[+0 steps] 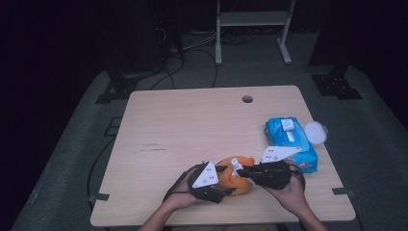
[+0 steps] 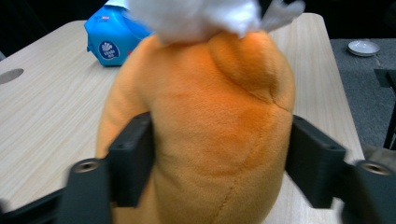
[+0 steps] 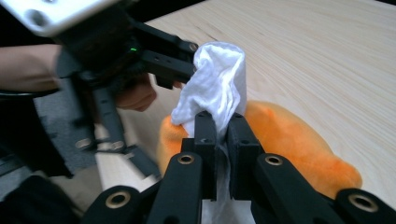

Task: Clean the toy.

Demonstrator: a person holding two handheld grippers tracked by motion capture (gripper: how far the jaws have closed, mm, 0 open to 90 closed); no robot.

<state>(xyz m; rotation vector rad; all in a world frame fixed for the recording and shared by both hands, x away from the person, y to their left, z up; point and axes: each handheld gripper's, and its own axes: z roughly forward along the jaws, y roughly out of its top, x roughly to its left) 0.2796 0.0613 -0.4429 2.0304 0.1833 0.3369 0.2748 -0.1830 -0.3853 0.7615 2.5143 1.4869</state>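
Close up, plump orange plush toy (image 2: 210, 130) under crumpled white wipe (image 3: 215, 88).

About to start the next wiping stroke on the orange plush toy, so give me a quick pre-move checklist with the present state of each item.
1. Left gripper clamped on the orange plush toy: ok, both jaws press its sides.
2. Right gripper shut on the white wipe: ok, the wipe is pinched between its jaws.
3. Wipe in contact with the toy: ok, it rests on the toy's top.
4. Toy supported by the table: cannot tell whether it rests on the table or is lifted.
5. Blue wipes pack out of the way: ok, it lies apart, beyond the right hand.
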